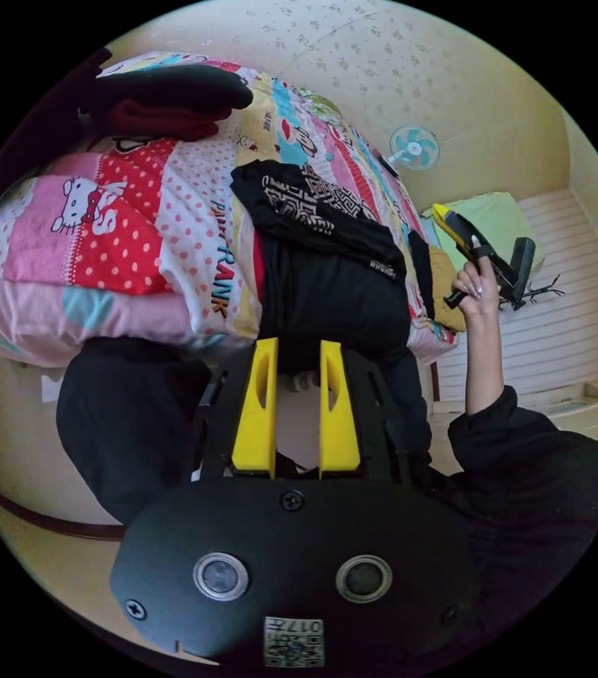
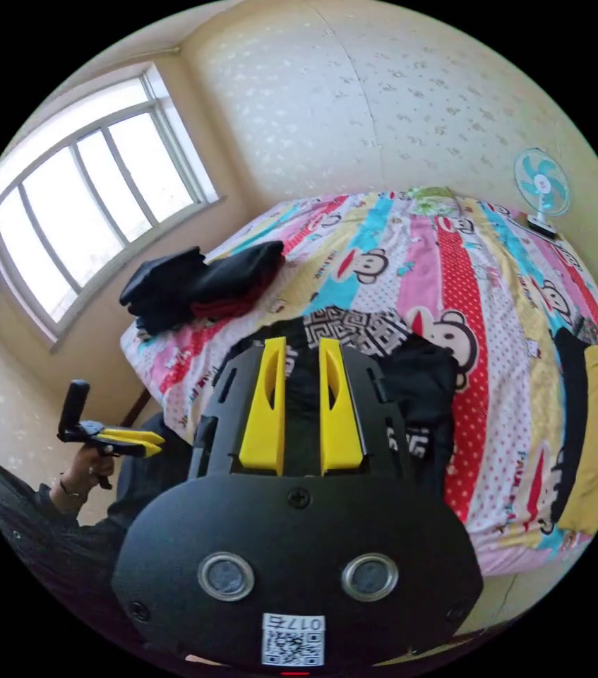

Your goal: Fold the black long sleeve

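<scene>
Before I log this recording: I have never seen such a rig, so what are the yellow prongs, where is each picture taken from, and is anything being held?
No robot here: a person holds a hand-operated gripper in each hand, and a fisheye camera rides on each one. The yellow prongs are that gripper's own two jaws.

In the left gripper view, the left gripper is close up, jaws apart and empty, while the right gripper is raised in the person's hand. In the right gripper view, the right gripper is close up, also open and empty, and the left gripper appears at the side.

On the bed lies the black long sleeve, draped over the edge with a white pattern showing. A stack of folded clothes sits further back.
</scene>
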Demonstrator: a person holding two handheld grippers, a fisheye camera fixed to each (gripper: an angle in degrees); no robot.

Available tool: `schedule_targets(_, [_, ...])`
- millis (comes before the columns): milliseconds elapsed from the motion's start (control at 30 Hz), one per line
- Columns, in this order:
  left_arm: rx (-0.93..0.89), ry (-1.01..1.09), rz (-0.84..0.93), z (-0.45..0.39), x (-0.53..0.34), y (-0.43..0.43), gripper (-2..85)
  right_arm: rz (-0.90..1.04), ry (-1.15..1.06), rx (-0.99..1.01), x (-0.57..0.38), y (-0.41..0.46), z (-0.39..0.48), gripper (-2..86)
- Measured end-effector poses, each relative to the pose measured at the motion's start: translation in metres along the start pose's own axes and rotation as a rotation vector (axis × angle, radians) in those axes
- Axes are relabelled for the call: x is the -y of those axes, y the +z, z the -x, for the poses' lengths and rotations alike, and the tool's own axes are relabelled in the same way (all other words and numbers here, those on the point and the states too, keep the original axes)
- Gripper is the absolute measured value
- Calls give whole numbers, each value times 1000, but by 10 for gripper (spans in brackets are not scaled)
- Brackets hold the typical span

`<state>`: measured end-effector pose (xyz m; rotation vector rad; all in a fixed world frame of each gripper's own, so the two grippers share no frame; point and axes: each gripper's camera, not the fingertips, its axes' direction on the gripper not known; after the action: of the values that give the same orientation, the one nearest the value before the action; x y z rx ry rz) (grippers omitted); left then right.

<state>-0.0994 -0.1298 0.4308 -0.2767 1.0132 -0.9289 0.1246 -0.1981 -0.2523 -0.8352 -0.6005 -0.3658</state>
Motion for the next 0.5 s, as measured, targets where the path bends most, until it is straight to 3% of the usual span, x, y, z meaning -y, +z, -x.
schedule_targets(167, [45, 74, 46, -13, 31, 12, 102, 200, 109, -227, -32, 10, -33, 91])
schedule_targets(333, [161, 11, -17, -9, 44, 24, 116, 278, 278, -348, -66, 30, -63, 112])
schedule_targets(433, [175, -12, 53, -3, 45, 51, 111, 398, 291, -382, -83, 61, -68, 116])
schedule_targets(500, [221, -18, 20, -7, 41, 52, 86, 352, 284, -396, -88, 64, -62, 109])
